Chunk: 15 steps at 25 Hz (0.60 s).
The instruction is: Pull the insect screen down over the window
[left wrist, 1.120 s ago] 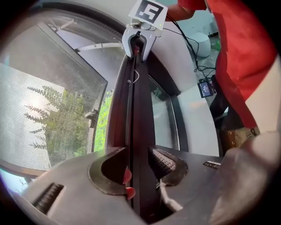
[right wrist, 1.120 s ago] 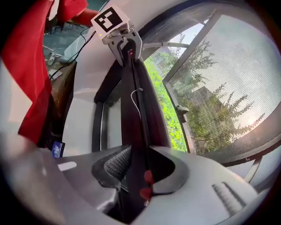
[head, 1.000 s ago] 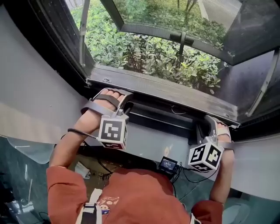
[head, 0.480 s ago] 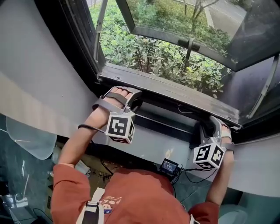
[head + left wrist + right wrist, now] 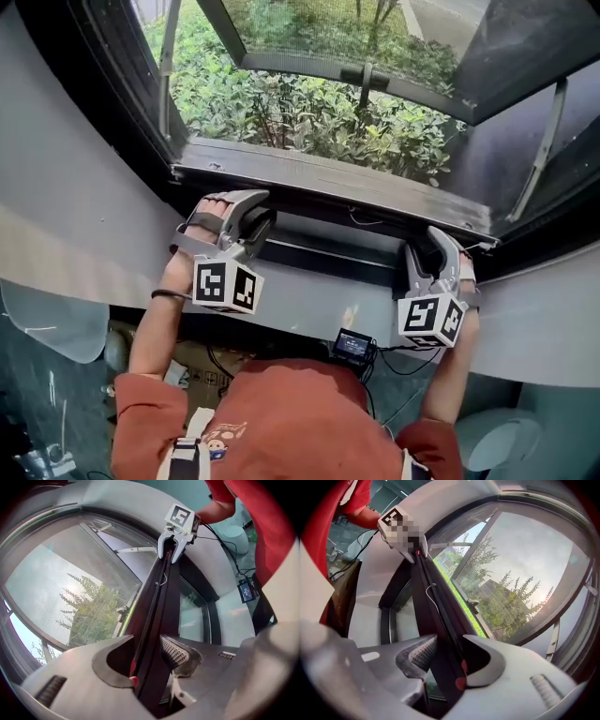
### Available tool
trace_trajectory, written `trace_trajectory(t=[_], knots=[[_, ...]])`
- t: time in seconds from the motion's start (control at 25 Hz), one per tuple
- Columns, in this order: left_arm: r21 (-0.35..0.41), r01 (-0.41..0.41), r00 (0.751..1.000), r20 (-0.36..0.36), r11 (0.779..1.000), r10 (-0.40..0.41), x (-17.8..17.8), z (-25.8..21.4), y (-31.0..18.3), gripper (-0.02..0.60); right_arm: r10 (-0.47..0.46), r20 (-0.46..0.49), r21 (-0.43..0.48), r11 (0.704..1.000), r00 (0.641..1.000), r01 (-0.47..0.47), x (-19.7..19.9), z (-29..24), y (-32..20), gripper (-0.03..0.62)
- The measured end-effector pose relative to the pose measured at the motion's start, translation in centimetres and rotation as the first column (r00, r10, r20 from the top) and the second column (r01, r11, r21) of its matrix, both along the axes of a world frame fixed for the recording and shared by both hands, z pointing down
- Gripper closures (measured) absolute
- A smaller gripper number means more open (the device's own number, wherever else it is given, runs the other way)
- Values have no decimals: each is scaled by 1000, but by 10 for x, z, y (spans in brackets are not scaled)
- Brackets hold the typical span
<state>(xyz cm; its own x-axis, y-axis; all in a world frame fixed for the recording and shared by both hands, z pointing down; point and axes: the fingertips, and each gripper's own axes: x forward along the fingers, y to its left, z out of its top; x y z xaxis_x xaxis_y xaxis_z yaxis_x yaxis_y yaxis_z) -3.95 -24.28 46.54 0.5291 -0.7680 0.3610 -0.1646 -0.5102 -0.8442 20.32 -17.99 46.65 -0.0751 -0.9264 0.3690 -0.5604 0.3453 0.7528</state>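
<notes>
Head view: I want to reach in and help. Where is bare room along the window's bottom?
Bare: the dark sill behind the bar, and the grey ledge between the grippers. Crowded: where the screen bar passes between the jaws of the left gripper and right gripper; these jaws have just been opening.

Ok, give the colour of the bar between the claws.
The bar is near-black; left gripper view shows it best.

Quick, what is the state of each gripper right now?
Left gripper: open; jaws have just been opening, screen bar between them, not clamped.
Right gripper: open; jaws have just been opening, screen bar between them too.
</notes>
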Motion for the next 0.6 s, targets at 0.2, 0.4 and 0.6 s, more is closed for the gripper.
trace_trajectory(t=[0.2, 0.4, 0.6], knots=[[2, 1, 985, -175, 1000, -1, 8, -11, 14, 413, 7, 114, 70, 997, 993, -15, -3, -9, 13, 419], [-19, 16, 922, -385, 1000, -22, 13, -13, 29, 413, -11, 254, 120, 993, 967, -20, -10, -12, 26, 419], [-79, 38, 840, -537, 996, -75, 9, -2, 41, 413, -31, 380, 145, 989, 924, -26, -20, -10, 35, 419]])
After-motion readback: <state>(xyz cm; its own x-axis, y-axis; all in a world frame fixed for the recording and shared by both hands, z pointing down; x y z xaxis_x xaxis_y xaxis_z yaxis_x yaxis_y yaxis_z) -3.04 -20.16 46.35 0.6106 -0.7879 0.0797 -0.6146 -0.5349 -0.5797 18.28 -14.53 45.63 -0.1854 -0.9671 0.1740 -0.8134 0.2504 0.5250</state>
